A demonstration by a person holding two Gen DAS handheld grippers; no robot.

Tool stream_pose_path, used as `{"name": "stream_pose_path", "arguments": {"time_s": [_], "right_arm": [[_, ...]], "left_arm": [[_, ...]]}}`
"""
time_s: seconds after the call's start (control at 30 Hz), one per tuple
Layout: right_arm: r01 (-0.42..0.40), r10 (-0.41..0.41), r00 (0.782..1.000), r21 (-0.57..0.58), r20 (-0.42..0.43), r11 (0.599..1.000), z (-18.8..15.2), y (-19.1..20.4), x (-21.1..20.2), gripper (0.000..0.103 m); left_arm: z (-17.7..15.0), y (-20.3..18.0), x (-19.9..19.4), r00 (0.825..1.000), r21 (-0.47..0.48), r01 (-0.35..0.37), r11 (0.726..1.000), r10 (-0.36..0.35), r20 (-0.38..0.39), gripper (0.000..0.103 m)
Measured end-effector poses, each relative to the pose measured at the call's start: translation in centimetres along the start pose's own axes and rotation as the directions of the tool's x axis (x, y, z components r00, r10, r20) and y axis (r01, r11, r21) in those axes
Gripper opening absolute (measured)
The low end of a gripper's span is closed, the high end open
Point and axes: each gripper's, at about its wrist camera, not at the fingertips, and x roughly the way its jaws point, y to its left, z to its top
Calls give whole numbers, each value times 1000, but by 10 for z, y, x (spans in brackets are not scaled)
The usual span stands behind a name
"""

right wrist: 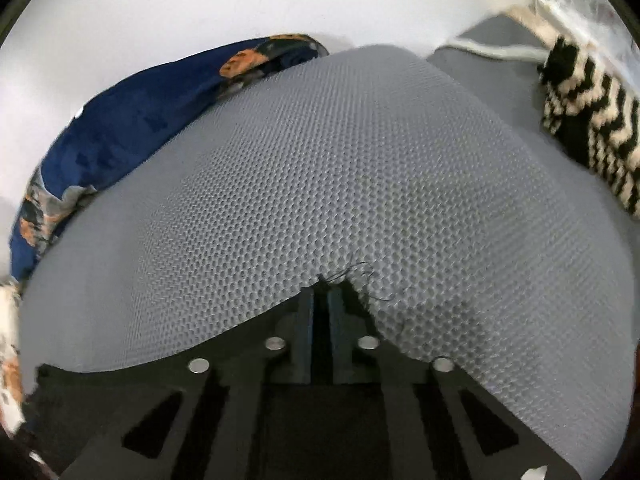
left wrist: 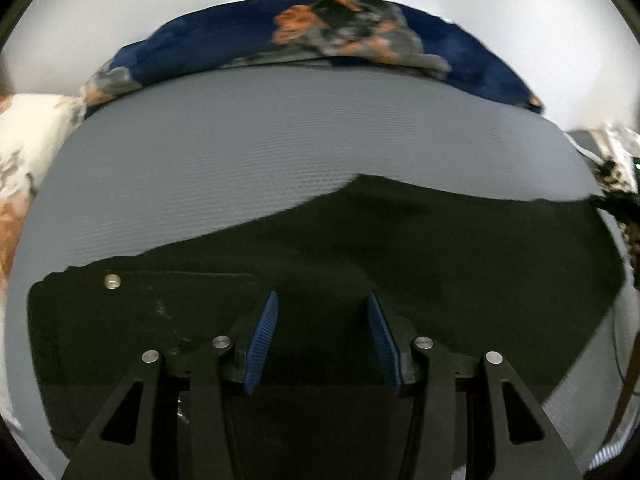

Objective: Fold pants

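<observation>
Dark pants (left wrist: 360, 248) lie flat on a grey textured mattress (left wrist: 240, 140); a metal button (left wrist: 112, 281) marks the waist at the left. My left gripper (left wrist: 323, 300) is open just above the pants, its blue pads (left wrist: 266, 328) apart with nothing between them. In the right wrist view my right gripper (right wrist: 320, 296) is nearly closed, pinching a frayed dark edge of the pants (right wrist: 356, 292) low against the mattress (right wrist: 340, 160). More dark fabric (right wrist: 80, 396) spreads at the lower left under the gripper.
A navy floral blanket (left wrist: 360, 28) lies bunched along the far edge of the mattress, also seen in the right wrist view (right wrist: 120, 120). A black-and-white zigzag cloth (right wrist: 592, 128) lies at the right. A white floral cloth (left wrist: 28, 152) is at the left. A white wall (right wrist: 200, 8) stands behind.
</observation>
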Motion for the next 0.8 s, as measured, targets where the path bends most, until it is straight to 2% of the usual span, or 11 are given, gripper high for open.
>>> {"name": "stream_pose_path", "arguments": {"time_s": [0.13,0.2,0.3,0.37,0.4,0.43,0.5,0.57,0.63,0.73,0.8], "right_arm": [[118,-119,993,29,10,993,-2,-14,4,0],[83,-84,996,46,9,995,-3,-21,5,0],[92,-91,995,-6,27,996,-5,-5,-9,7],[57,-55,998,-61,28,997,-5,16,-19,7],[22,-20,999,-93,27,995,-5,31,-25,8],[-9,12,1000,-129,23,992,-7,46,-31,12],[-95,99,995,-212,11,973,-10,86,-42,21],[-192,193,981,-302,-28,934,-17,132,-49,34],[-276,264,961,-404,-86,872,-29,184,-53,38],[-416,356,909,-515,-216,749,-53,264,-50,38],[-491,393,871,-545,-294,680,-71,308,-46,38]], "left_arm": [[-5,9,7,998,-1,-60,998,60,-2,48],[-5,13,19,996,3,-83,997,83,-25,48],[-5,7,22,994,38,-105,994,105,-17,48],[0,7,23,996,36,-83,996,83,-21,48],[1,10,21,999,19,-49,999,49,-23,48],[3,13,17,1000,2,-14,1000,14,-20,48],[4,16,5,1000,-4,8,1000,-8,3,49],[2,21,-10,999,9,-10,1000,10,38,51],[-1,31,-21,997,9,-41,999,41,59,52],[-8,53,-32,995,-24,-70,997,72,66,53],[-15,67,-37,994,-50,-87,995,90,65,53]]}}
